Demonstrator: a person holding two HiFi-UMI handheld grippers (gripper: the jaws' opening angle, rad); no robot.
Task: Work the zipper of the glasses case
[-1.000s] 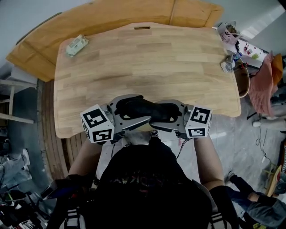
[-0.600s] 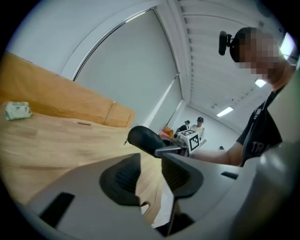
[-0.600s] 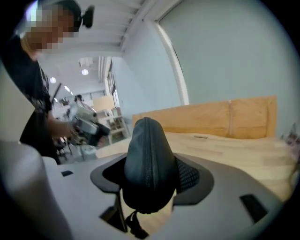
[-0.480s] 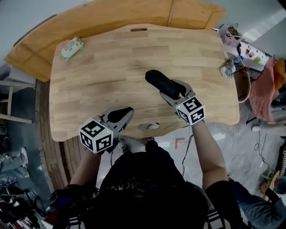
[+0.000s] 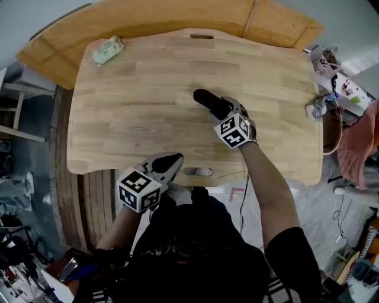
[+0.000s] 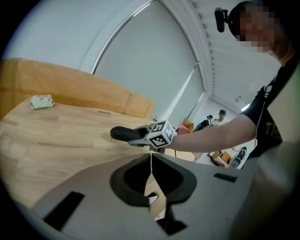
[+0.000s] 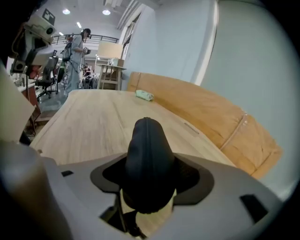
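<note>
The black glasses case is an oblong soft pouch over the middle of the wooden table. My right gripper is shut on its near end, and its rounded far end points away to the upper left. In the right gripper view the case fills the gap between the jaws, its zipper seam running up the middle. The left gripper view shows the case sticking out of the right gripper. My left gripper hangs by the table's front edge; its jaws have just closed with nothing between them.
A pale green packet lies at the far left corner of the table. A curved orange-brown panel runs behind the table. Clutter and cables sit off the right edge. A slot is cut near the front edge.
Both grippers were on the case at the front edge. The left gripper let go, shut and sank; the right one carried the case out over the middle of the table.
</note>
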